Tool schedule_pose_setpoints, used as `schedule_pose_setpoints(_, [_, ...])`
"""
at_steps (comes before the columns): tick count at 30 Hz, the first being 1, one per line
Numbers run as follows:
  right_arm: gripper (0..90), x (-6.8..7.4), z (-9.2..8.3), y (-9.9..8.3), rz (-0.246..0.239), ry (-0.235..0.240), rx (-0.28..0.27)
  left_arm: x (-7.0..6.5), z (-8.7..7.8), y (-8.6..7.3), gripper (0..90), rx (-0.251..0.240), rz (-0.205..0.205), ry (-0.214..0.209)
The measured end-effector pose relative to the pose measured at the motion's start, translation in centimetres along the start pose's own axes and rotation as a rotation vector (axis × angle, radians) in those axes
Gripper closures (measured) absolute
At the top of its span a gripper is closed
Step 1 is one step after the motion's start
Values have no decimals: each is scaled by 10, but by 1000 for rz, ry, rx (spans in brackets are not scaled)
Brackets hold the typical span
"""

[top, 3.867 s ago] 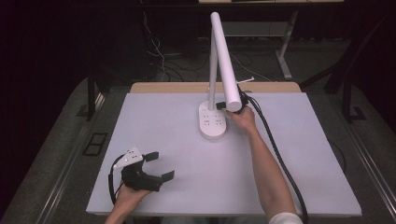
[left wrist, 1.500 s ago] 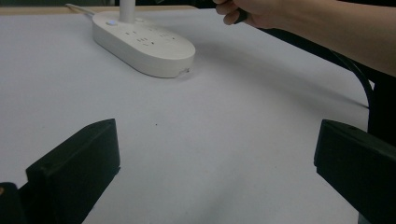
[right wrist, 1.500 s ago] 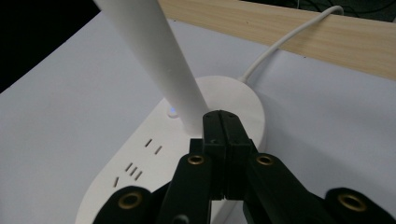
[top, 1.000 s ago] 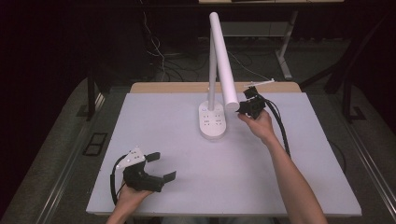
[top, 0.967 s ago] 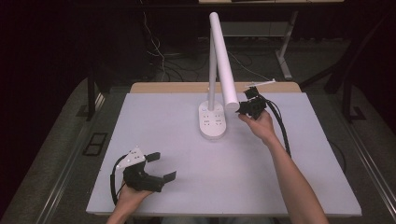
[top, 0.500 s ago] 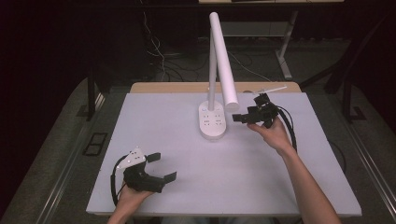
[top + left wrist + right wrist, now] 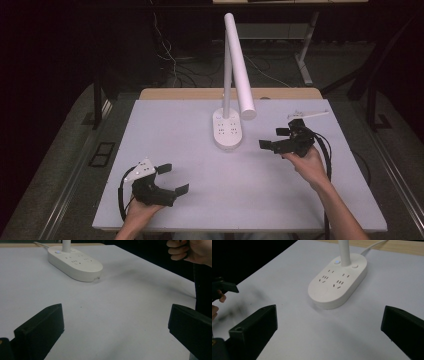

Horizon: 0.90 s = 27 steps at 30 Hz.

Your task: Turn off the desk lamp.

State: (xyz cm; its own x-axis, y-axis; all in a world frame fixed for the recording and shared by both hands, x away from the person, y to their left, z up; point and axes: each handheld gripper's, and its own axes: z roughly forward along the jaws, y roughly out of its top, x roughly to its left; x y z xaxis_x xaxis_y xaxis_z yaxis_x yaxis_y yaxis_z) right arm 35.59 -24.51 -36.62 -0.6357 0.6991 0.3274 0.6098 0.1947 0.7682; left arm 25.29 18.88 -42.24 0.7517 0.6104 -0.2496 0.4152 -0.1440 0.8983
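Both grippers empty. Right gripper (image 7: 278, 138) has jaws spread wide, nothing between them; white oval plastic lamp base with socket slots (image 7: 338, 281) sits ahead of the jaws, apart, roughly centred. Left gripper (image 7: 171, 178) jaws also wide, resting low over the white tabletop (image 7: 175, 135), base well ahead and to the left jaw's side. My read on risk: the white tubular lamp head (image 7: 239, 67) overhangs near the right gripper; a careless lift could clip it and tip the lamp.
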Motion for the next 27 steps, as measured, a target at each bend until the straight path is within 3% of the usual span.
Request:
schedule_pose_setpoints(11, [7, 11, -22, -35, 3, 5, 2, 0, -1, 0, 0, 2, 4, 5])
schedule_pose_setpoints(15, [7, 17, -31, -49, -17, -28, 12, 0, -2, 0, 0, 0, 1, 8])
schedule_pose_setpoints(27, [7, 22, -52, -97, 25, -41, -18, 0, -1, 0, 0, -2, 1, 9])
